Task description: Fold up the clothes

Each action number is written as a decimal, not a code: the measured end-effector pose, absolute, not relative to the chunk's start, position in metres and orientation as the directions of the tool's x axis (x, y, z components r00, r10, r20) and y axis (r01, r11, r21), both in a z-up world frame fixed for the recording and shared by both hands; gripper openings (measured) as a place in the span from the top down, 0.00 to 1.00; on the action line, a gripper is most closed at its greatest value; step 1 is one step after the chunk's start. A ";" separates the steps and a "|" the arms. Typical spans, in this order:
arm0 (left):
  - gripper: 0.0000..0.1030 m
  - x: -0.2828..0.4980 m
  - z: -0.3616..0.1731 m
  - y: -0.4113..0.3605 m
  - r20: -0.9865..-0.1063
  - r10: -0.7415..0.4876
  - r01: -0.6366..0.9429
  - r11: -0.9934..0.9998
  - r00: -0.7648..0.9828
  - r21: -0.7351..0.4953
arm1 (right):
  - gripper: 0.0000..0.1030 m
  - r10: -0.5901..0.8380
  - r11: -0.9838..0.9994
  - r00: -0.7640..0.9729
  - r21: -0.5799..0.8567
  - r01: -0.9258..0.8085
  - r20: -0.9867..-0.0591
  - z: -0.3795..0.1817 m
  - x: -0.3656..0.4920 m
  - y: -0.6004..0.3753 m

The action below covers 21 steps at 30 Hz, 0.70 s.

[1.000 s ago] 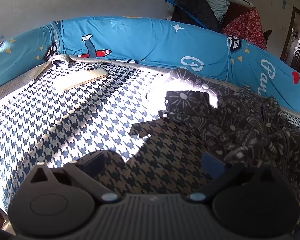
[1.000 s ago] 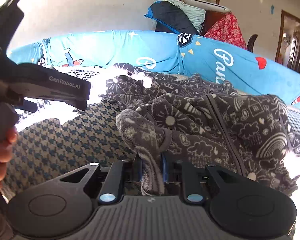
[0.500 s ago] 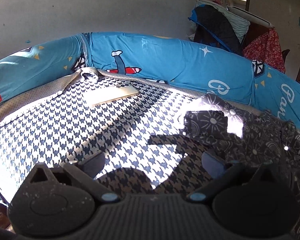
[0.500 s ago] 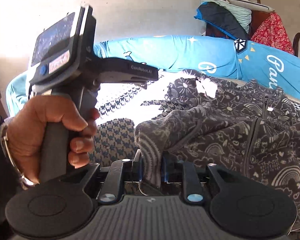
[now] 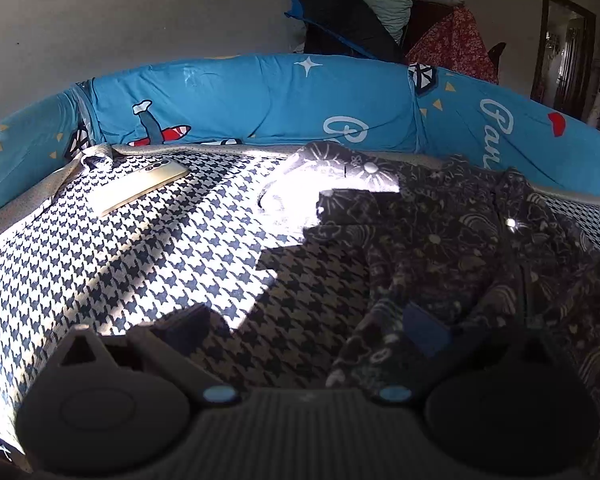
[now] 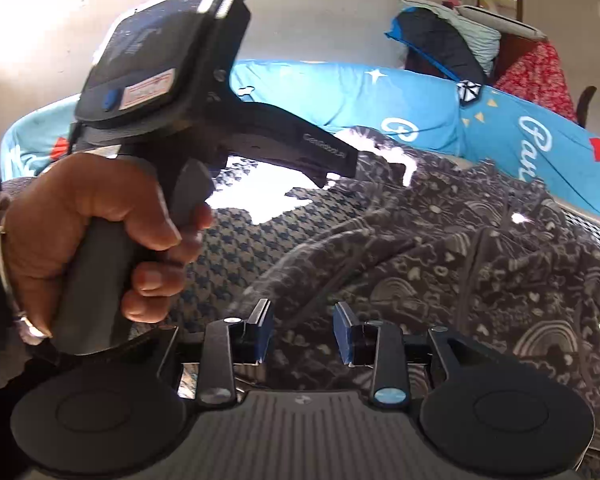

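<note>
Item: dark grey fleece jacket [image 6: 440, 248], printed with rainbows, hearts and flowers, with a zip down its front. It lies rumpled and part-spread on the houndstooth-covered bed [image 5: 140, 264], toward the far edge where the blue bumper [image 5: 260, 100] runs, with a sleeve trailing toward you.

Handling, as judged: soft, light, limp and thick; it will sag and bunch where lifted, and should not slip between the pads.

Take hold at a hem, cuff or shoulder seam rather than mid-panel.

Your right gripper [image 6: 303, 330] has its jaws spread, holding nothing, just over the near fleece. Your left gripper [image 5: 306, 330] is spread too, its right pad [image 5: 426, 334] at the sleeve.

Also present: a gold phone [image 5: 140, 192] near the far left corner.
</note>
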<state>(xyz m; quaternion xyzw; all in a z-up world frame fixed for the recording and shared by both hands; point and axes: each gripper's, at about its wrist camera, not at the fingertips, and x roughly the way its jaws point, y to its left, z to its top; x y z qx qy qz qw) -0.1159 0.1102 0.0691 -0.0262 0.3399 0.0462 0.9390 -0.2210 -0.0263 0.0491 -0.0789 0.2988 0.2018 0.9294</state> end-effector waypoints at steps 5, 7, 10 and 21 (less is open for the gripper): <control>0.00 -0.120 0.059 0.087 -0.655 0.029 -0.033 0.999 0.755 0.008 | 0.62 0.187 0.969 0.784 -0.020 -0.247 -0.592 0.045 -0.218 -0.065; 0.00 -0.122 0.055 0.079 -0.661 0.018 -0.009 1.000 0.750 0.016 | 0.61 0.132 0.985 0.792 -0.013 -0.174 -0.596 0.045 -0.218 -0.083; 0.00 -0.126 0.052 0.069 -0.657 -0.004 0.029 0.999 0.754 0.027 | 0.61 0.075 0.996 0.790 0.014 -0.084 -0.609 0.043 -0.218 -0.108; 0.00 -0.128 0.035 0.059 -0.674 -0.027 0.064 0.997 0.738 0.031 | 0.61 -0.034 0.999 0.728 -0.027 0.021 -0.684 0.027 -0.241 -0.147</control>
